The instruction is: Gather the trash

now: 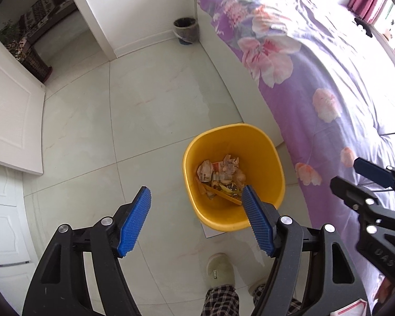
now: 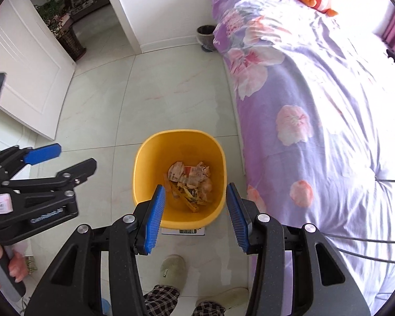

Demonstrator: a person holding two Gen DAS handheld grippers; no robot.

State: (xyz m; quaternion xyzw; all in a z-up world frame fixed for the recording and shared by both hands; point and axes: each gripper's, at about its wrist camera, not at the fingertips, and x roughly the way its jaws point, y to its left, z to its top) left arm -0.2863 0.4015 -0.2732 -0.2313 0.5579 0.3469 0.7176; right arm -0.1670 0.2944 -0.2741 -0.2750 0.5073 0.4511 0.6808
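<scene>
A yellow bin [image 1: 273, 163] stands on the tiled floor beside the bed; it also shows in the right wrist view [image 2: 144, 158]. Crumpled paper and wrappers [image 1: 221, 173] lie in its bottom, also seen in the right wrist view [image 2: 189, 181]. My left gripper [image 1: 196, 197] is open and empty, above the floor just left of the bin. My right gripper [image 2: 196, 193] is open and empty, held above the bin's near rim. The right gripper shows at the right edge of the left wrist view [image 1: 352, 173], and the left gripper at the left of the right wrist view [image 2: 73, 158].
A bed with a purple floral cover [image 1: 329, 84] runs along the right. A small dark bin [image 1: 186, 30] stands by the far wall. An open doorway [image 1: 39, 26] and white door [image 1: 10, 110] are at the left. My slippered feet [image 2: 172, 270] stand below the bin.
</scene>
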